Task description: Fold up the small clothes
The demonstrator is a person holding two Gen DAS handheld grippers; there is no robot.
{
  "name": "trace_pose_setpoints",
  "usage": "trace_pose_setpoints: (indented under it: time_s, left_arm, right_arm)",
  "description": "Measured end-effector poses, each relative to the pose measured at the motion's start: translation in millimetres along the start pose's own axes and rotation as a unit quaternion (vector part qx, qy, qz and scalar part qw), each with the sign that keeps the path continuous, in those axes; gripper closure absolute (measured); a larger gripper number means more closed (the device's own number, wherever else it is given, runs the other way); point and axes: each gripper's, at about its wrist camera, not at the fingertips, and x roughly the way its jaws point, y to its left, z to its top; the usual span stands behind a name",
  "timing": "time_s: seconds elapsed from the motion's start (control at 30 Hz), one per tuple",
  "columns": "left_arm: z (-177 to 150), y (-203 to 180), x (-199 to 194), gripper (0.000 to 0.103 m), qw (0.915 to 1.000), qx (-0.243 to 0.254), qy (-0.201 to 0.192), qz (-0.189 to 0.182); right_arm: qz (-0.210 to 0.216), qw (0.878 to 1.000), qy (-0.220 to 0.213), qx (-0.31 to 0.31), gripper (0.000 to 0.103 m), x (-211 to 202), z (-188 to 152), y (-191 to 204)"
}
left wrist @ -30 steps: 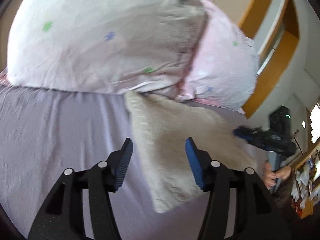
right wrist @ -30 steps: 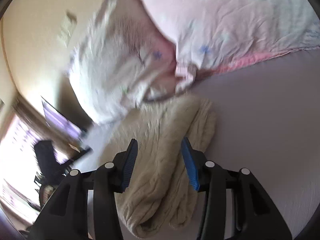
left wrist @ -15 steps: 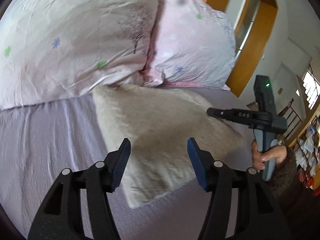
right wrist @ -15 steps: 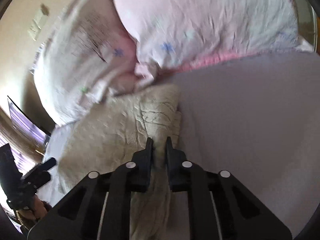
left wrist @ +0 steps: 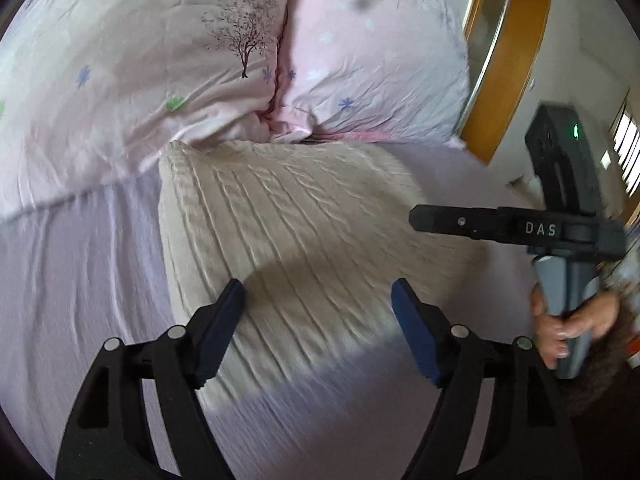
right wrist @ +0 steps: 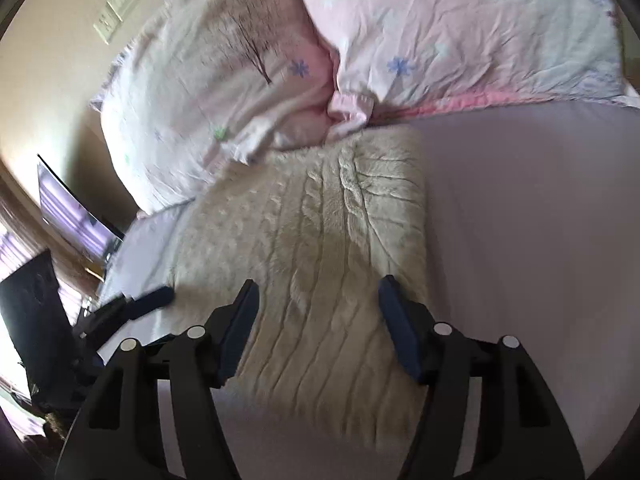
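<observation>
We are working on a lilac bed sheet (left wrist: 80, 280), two pink pillows (left wrist: 160, 60) at the head. The cream knit sweater (left wrist: 304, 220) is lying folded flat, far end touching the pillows, long axis running away from both tools. We are hovering the left gripper (left wrist: 318, 320) and right gripper (right wrist: 316, 324) over its near edge, both spread wide, holding nothing. Neither looks clearly nearer.

Cream knit on lilac

The cable-patterned cream sweater (left wrist: 304, 236) lies on a lilac sheet (left wrist: 80, 280); pale pink pillows (right wrist: 460, 28) carry blue and green flowers, one a dark tree.
</observation>
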Motion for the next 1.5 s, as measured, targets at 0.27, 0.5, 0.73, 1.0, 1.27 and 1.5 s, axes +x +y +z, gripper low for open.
trace_pose_setpoints:
  time_s: [0.27, 0.5, 0.73, 1.0, 1.27, 1.5]
  left_arm:
    - [-38, 5, -32, 0.002, 0.9907, -0.069, 0.005, 0.117]
    - [-49, 6, 0, 0.002, 0.9804, -0.052, 0.075, 0.175]
    - [-53, 5, 14, 0.002, 0.9754, -0.042, 0.102, 0.191]
    - [-52, 2, 13, 0.002, 0.9747, -0.041, 0.096, 0.198]
    - [-54, 3, 12, 0.002, 0.9756, -0.038, 0.081, 0.2]
    - [-54, 3, 12, 0.002, 0.9757, -0.037, 0.08, 0.201]
  right_arm:
    - [-0.133, 0.987, -0.052, -0.07, 0.001, -48, -49, 28]
    - [-0.162, 0.984, 0.021, -0.07, 0.001, -10, -68, 25]
    - [-0.196, 0.976, 0.052, -0.083, 0.001, 12, -80, 32]
    - [-0.213, 0.971, 0.053, -0.096, 0.001, 13, -85, 37]
    - [-0.214, 0.971, 0.05, -0.095, 0.001, 11, -86, 36]
    - [-0.214, 0.971, 0.05, -0.095, 0.001, 11, -86, 36]
